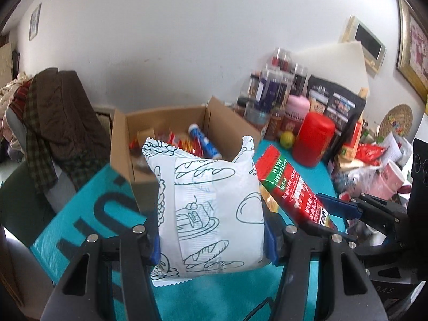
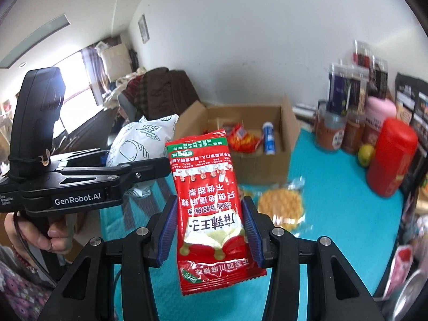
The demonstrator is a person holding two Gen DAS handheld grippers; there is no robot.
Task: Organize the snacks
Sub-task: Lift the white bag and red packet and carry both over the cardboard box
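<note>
My left gripper (image 1: 212, 240) is shut on a white bread packet (image 1: 211, 214) printed with line drawings, held above the teal table. My right gripper (image 2: 210, 230) is shut on a red snack packet (image 2: 208, 200) with green trim, also lifted off the table. The red snack packet (image 1: 291, 187) and the right gripper (image 1: 337, 208) show at the right of the left wrist view. In the right wrist view the left gripper (image 2: 149, 171) and the white packet (image 2: 141, 139) appear at the left. Behind both stands an open cardboard box (image 1: 165, 123) (image 2: 267, 171) holding several snacks and a blue tube (image 1: 204, 140).
A round yellow cracker pack (image 2: 281, 206) lies on the teal cloth (image 2: 334, 214) in front of the box. A red canister (image 2: 393, 157), a pink-lidded jar (image 2: 379, 109), jars, a yellow fruit (image 2: 365, 153) and dark bags crowd the right side. A chair with clothes (image 1: 53, 112) stands left.
</note>
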